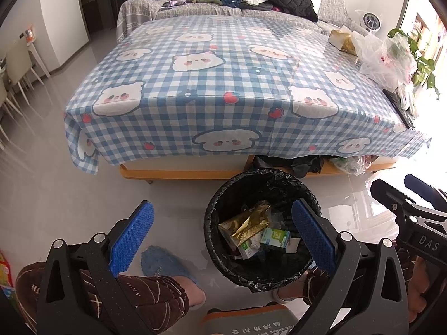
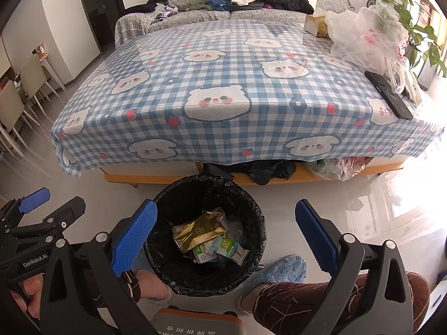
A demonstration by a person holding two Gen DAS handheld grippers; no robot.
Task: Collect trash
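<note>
A round bin with a black liner (image 1: pixel 218 209) (image 2: pixel 167 195) stands on the floor in front of the table. Inside lie a gold foil wrapper (image 1: pixel 248 223) (image 2: pixel 199 230), a green and white box (image 1: pixel 275 238) (image 2: pixel 227 247) and other packets. My left gripper (image 1: pixel 222 236) is open and empty, held above the bin's left side. My right gripper (image 2: pixel 226 236) is open and empty too, over the bin. Each gripper shows at the edge of the other's view: the right gripper (image 1: pixel 396 187), the left gripper (image 2: pixel 53 199).
The low table with a blue checked bear cloth (image 1: pixel 223 83) (image 2: pixel 218 89) carries plastic bags (image 1: pixel 382 58) (image 2: pixel 360 42), a tissue box (image 2: pixel 315 25) and a black remote (image 2: pixel 388 95). A person's legs and blue slippers (image 1: pixel 164 262) (image 2: pixel 282 272) flank the bin. Sofa with clothes behind.
</note>
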